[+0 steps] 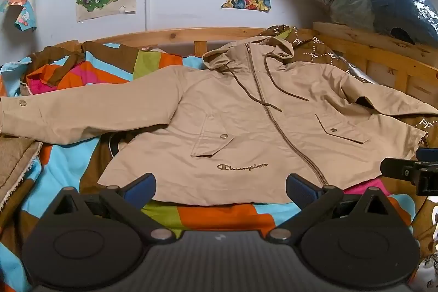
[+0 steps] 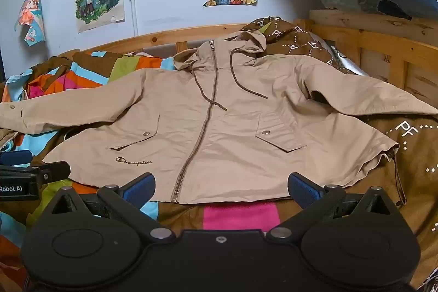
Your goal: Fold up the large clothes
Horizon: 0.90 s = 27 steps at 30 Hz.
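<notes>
Because folding needs a flat start, the beige hooded jacket [image 1: 246,133] lies face up and zipped on the patchwork bedspread [image 1: 224,215], its hood toward the wooden bed rail [image 1: 169,33] and its hem nearest the cameras. Both sleeves stretch outward from the jacket's body, one over the bright patches on one side, the other over the brown lettered blanket [image 2: 410,144] on the opposite side, which leaves each cuff free to be drawn inward. The drawstrings [image 1: 284,89] trail loose across the chest beside the zip.

The left gripper [image 1: 220,186] hangs just short of the jacket's hem, jaws spread wide with nothing between them; its pads frame the embroidered logo [image 1: 242,167]. The right gripper [image 2: 221,186] sits likewise before the hem, close to the zip's lower end, jaws spread and empty. Each appears at the edge of the other's view, so they stand side by side along the hem. Likely this paired, open stance readies both for a first grasp on the jacket, though no fold has begun.
</notes>
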Each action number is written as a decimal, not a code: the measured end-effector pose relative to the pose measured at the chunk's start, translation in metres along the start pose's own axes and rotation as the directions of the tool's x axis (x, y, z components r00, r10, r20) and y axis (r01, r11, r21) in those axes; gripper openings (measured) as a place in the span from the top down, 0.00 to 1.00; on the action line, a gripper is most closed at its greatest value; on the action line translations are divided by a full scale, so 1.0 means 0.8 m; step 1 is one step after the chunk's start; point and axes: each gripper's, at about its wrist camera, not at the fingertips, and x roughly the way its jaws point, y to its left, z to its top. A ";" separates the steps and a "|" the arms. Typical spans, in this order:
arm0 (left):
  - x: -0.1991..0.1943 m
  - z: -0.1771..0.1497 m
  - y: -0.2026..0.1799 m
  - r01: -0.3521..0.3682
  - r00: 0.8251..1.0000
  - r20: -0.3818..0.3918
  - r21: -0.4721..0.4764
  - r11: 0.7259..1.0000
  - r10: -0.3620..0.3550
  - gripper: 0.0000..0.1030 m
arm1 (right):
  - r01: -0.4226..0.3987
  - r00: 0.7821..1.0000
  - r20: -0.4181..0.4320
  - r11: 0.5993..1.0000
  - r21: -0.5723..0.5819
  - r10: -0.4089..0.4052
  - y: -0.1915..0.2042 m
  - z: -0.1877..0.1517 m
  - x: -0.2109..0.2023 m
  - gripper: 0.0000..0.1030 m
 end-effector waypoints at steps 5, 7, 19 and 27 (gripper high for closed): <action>-0.003 0.003 -0.001 0.002 1.000 -0.005 0.000 1.000 -0.002 0.01 | -0.002 1.000 0.000 1.000 0.001 0.002 0.000 0.000 0.000 0.00; -0.003 0.004 -0.002 0.003 1.000 -0.005 -0.001 1.000 -0.003 0.01 | -0.003 1.000 0.000 1.000 0.000 0.003 0.000 0.000 0.000 0.00; -0.002 0.003 -0.004 0.003 1.000 0.000 -0.001 1.000 -0.003 0.01 | -0.003 1.000 0.000 1.000 0.004 0.003 0.001 0.000 0.000 0.00; -0.002 0.002 -0.003 0.005 1.000 0.000 -0.001 1.000 -0.005 0.01 | -0.005 1.000 0.000 1.000 0.005 0.005 0.001 0.000 0.000 0.00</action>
